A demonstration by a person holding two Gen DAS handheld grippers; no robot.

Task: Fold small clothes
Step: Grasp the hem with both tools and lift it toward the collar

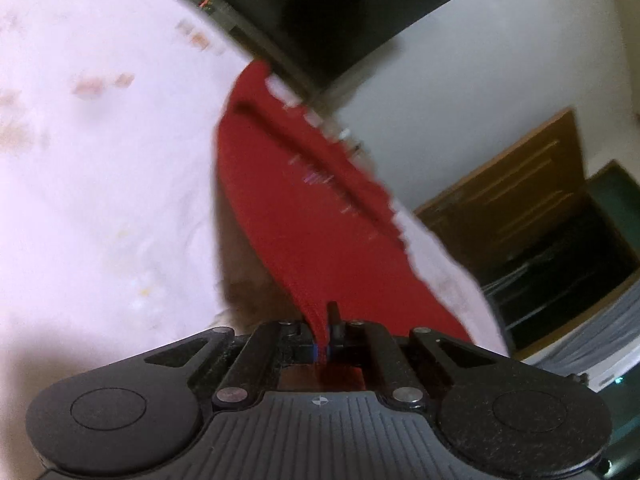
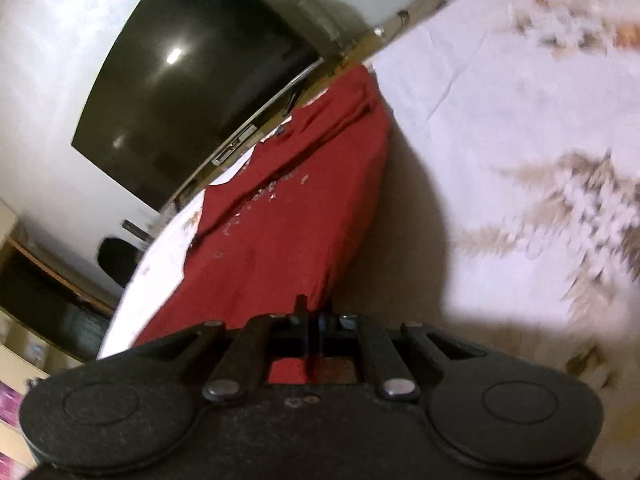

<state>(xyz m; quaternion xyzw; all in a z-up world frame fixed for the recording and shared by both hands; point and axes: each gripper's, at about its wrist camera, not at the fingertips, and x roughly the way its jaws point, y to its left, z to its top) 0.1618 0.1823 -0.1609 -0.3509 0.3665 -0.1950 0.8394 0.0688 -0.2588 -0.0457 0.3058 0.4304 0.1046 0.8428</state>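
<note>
A red garment (image 1: 308, 200) with small shiny decorations is held up off the white patterned bedsheet (image 1: 100, 160). My left gripper (image 1: 325, 320) is shut on one edge of it, and the cloth stretches away from the jaws. My right gripper (image 2: 314, 316) is shut on another edge of the same red garment (image 2: 288, 208), which runs taut toward the far side of the bedsheet (image 2: 500, 120). Both views are motion blurred. The garment's far end lies near the bed's edge.
A black TV screen (image 2: 192, 92) hangs on the white wall beyond the bed, and it also shows in the left wrist view (image 1: 340, 12). A wooden cabinet (image 1: 520, 184) stands by the wall. A shelf with dark contents (image 2: 36, 300) is at the left.
</note>
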